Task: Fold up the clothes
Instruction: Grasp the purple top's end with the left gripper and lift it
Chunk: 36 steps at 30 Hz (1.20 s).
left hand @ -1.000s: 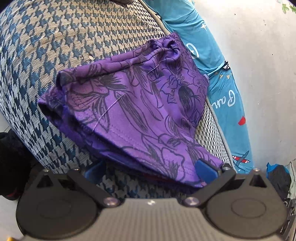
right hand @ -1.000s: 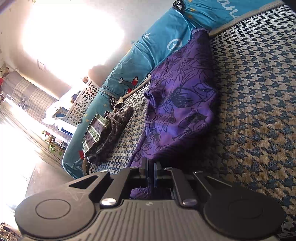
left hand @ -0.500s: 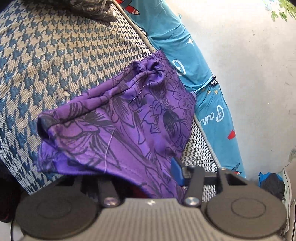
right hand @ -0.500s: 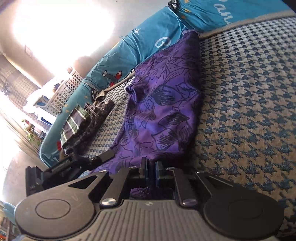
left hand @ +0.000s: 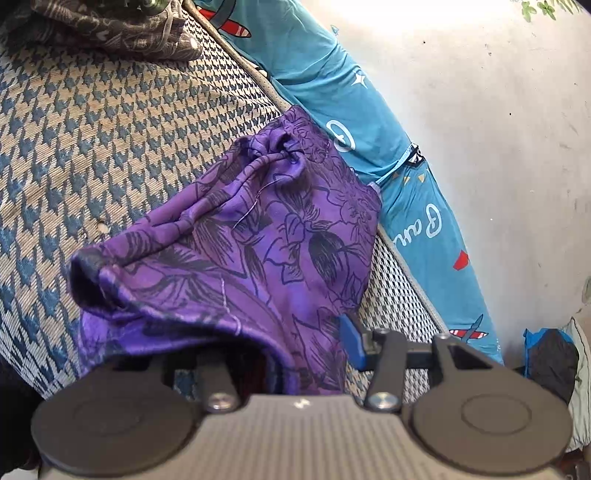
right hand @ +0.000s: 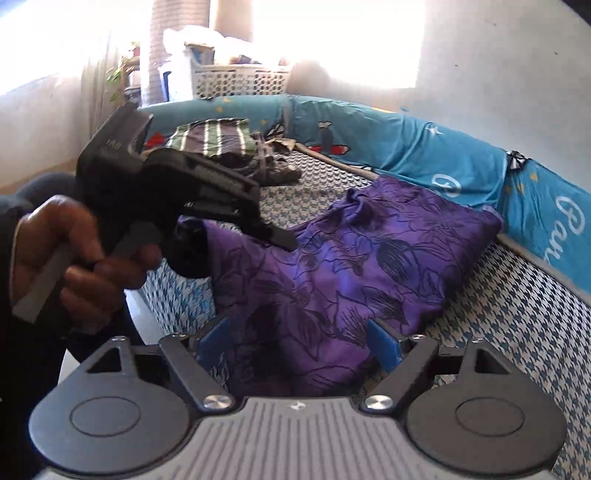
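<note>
Purple garment [right hand: 347,266]: folded, floral print in black line, lying on the houndstooth mattress [left hand: 92,147], far edge against the teal bumper [right hand: 406,147].
Left gripper [left hand: 280,350]: one blue pad [left hand: 349,341] visible at 3 o'clock of the cloth's near hem; the other finger buried under purple fabric, so closure cannot be told from the left wrist view.
Left gripper, right wrist view [right hand: 284,242]: black fingers pointing down at 4 o'clock onto the garment's left part, the tips seen edge-on; opening not readable here either.
Hand [right hand: 74,258]: wrapped round the left tool's handle, shown only in the right wrist view, sleeve cut off at the frame edge.
Right gripper [right hand: 299,347]: spread wide, blue pads either side of the garment's near end, gripping nothing.
Only in right wrist view: striped clothes [right hand: 214,142] at 11 o'clock of the garment, white basket [right hand: 240,79] beyond the bumper, window glare washing out detail.
Only in left wrist view: gathered knot [left hand: 284,149] at the garment's far end, grey patterned cloth [left hand: 110,29] cut off at 11 o'clock.
</note>
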{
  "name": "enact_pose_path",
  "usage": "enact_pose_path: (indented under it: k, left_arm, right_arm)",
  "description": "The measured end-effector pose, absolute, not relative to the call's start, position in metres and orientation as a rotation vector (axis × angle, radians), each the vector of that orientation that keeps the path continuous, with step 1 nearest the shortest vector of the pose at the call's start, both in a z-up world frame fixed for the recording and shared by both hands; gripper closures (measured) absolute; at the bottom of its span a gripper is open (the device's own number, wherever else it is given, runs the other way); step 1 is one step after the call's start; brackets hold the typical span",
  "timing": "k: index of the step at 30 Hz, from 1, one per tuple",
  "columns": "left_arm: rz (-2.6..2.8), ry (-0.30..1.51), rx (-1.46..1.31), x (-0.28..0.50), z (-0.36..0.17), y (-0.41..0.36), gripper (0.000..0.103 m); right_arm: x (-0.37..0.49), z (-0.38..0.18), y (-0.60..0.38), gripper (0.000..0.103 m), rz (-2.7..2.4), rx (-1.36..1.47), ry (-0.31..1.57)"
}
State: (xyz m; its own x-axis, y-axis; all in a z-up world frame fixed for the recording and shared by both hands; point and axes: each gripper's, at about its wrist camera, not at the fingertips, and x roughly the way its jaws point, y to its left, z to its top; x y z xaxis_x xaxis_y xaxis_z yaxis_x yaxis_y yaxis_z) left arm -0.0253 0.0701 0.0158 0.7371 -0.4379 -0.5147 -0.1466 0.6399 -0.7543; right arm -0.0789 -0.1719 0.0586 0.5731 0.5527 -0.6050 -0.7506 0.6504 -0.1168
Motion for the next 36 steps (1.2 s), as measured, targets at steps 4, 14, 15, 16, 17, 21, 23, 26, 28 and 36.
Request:
enact_pose_path:
  k: [4, 14, 15, 16, 17, 21, 23, 26, 28, 36]
  left_arm:
    - [-0.192, 0.744, -0.870, -0.022, 0.022, 0.068, 0.059]
    - [-0.208, 0.758, -0.857, -0.014, 0.032, 0.066, 0.059]
    - [-0.212, 0.759, -0.857, -0.014, 0.033, 0.066, 0.059]
    - [-0.218, 0.763, -0.855, -0.014, 0.033, 0.067, 0.059]
    - [-0.220, 0.768, -0.852, -0.014, 0.032, 0.067, 0.058]
    - [-0.194, 0.771, -0.852, -0.023, 0.027, 0.075, 0.047]
    - [-0.179, 0.771, -0.874, -0.028, 0.024, 0.082, 0.032]
    - [-0.154, 0.750, -0.894, -0.034, 0.027, 0.092, 0.024]
    - [-0.138, 0.731, -0.893, -0.036, 0.032, 0.099, 0.014]
    - [-0.070, 0.774, -0.905, -0.024, 0.025, 0.115, 0.008]
  right_arm:
    - [-0.077, 0.033, -0.147, 0.022, 0.779, -0.505, 0.573]
    - [-0.049, 0.001, -0.109, 0.024, 0.724, -0.593, 0.553]
    - [-0.046, 0.000, -0.107, 0.034, 0.713, -0.597, 0.552]
    - [-0.044, -0.001, -0.104, 0.056, 0.694, -0.601, 0.549]
    - [-0.042, -0.001, -0.103, 0.066, 0.668, -0.602, 0.548]
    - [-0.034, 0.014, -0.113, 0.085, 0.608, -0.534, 0.514]
    - [-0.034, 0.019, -0.115, 0.085, 0.599, -0.525, 0.496]
    - [-0.035, 0.025, -0.117, 0.086, 0.592, -0.524, 0.471]
    - [-0.035, 0.028, -0.118, 0.086, 0.586, -0.523, 0.455]
    - [-0.038, 0.036, -0.117, 0.086, 0.590, -0.520, 0.420]
